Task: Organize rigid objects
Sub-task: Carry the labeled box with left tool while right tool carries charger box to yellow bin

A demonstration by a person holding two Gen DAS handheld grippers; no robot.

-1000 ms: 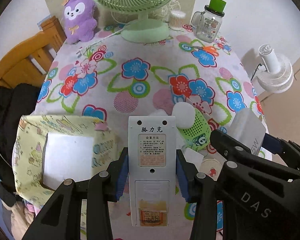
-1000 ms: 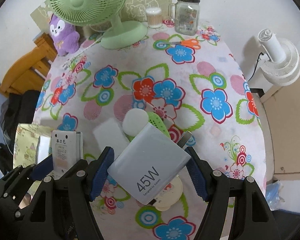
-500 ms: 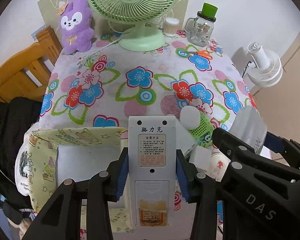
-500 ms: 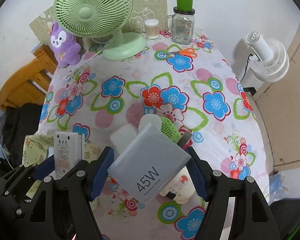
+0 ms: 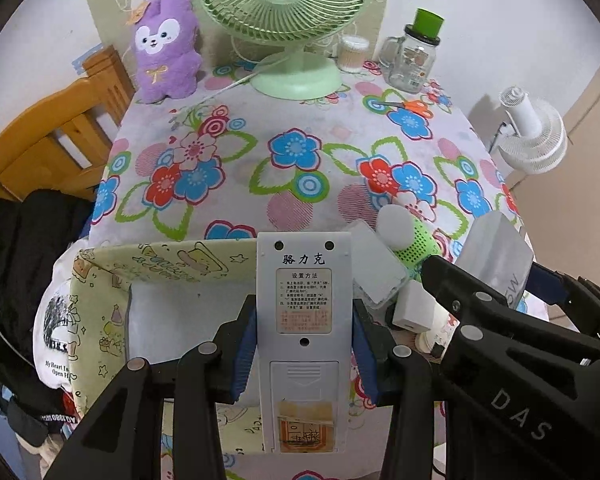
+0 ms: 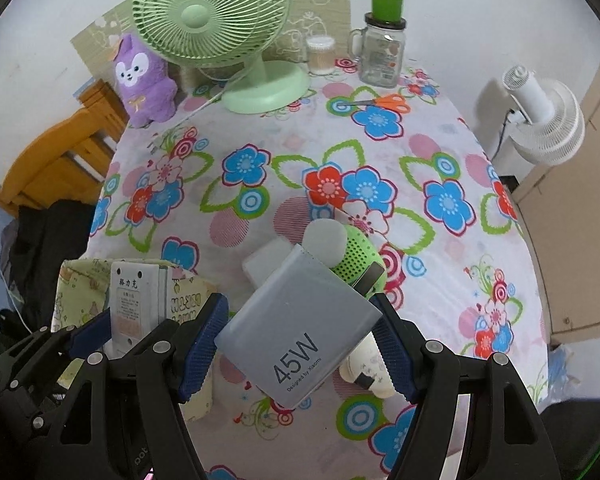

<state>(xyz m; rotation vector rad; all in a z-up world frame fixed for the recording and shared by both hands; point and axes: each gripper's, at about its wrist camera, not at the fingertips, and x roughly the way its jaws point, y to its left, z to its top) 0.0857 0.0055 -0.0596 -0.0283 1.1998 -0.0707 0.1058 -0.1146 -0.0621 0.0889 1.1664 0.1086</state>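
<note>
Gripping a pale grey remote control (image 5: 303,344) by its long edges, the left gripper (image 5: 304,350) holds it back side up above a yellow cartoon-print fabric bin (image 5: 100,308) at the near left edge of the table (image 5: 236,176). The remote's blue pads press both sides; its back shows two screw holes, a battery cover with a taped yellowed patch, three bold Chinese characters and a pinkish instruction label whose small print is too fine to read. A white liner shows inside the bin.

To the right, the right gripper (image 6: 300,340) clasps one silver-grey rectangular charger (image 6: 300,324), turned diagonally between the pads, printed "45W" and "Designed by Xiaomi". Its body in the left view carries the letters "DAS".

On the floral cloth beneath lie a small cluster: one green perforated speaker-like thing (image 6: 352,260) with a white round cap, one clear plastic case (image 5: 374,272), one small white cube adapter (image 5: 414,308) and a cream rounded item, partly hidden.

At the far edge stand one purple plush toy (image 5: 166,48), one green desk fan (image 5: 288,4), one cotton-swab tub (image 5: 352,54), one glass mug jar with a green lid (image 5: 414,60), and one pair of orange-handled scissors (image 6: 380,102). One white fan (image 6: 544,120) stands off the table at right.
</note>
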